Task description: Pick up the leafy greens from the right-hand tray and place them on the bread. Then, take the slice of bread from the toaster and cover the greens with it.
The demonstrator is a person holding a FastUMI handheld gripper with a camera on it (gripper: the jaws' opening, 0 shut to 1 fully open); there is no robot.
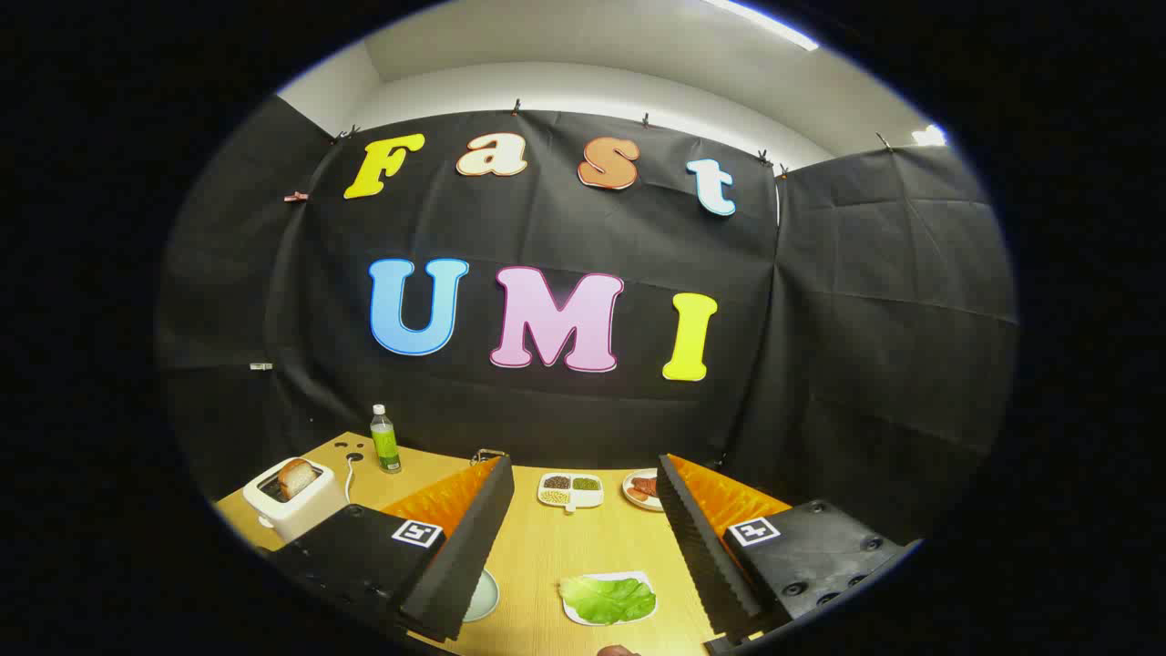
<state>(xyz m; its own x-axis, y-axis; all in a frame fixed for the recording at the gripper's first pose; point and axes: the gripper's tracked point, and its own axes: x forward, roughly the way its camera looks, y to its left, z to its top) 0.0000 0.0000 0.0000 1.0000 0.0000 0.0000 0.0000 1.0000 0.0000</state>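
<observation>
The claw (pixel 583 547) hangs above the wooden surface (pixel 547 556), fingers spread apart, holding nothing. Between them, near the surface's front edge, the leafy greens (pixel 608 599) lie flat, bright and crinkled, on a small white tray (pixel 638 578). The bread slice (pixel 296 477) stands in the white toaster (pixel 296 508) at the left edge.

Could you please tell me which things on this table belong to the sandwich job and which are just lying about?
For the job: greens on their tray, between the open gripper's fingers; bread slice in the toaster.

Lying about: bottle; divided dish; plate of meat; a plate by one finger.
</observation>
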